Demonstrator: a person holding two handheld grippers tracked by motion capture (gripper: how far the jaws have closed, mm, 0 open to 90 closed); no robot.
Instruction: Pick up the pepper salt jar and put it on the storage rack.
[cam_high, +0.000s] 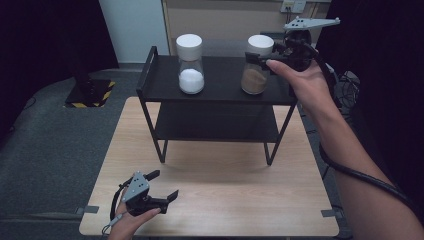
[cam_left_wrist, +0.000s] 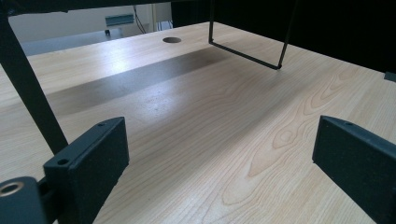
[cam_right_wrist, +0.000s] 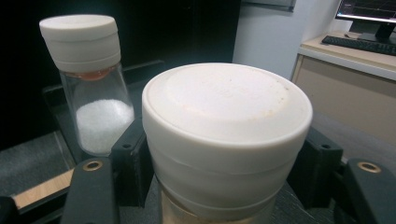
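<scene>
Right claw (cam_high: 256, 58) pinches the white lid of the brown-powder jar (cam_high: 255, 79), one jaw on each side of the cap, as the right gripper view shows. That jar stands on the top shelf of the black rack (cam_high: 150, 60), toward the rack's right end. Beside it on the same shelf, toward the rack's left end and well apart, stands the white-powder jar (cam_high: 190, 64), upright and capped. Nothing lies between the two jars. Left claw (cam_high: 165, 186) rests low over the bench (cam_high: 240, 200) in front of the rack's left legs, its jaws spread wide with only bare wood between them.
</scene>
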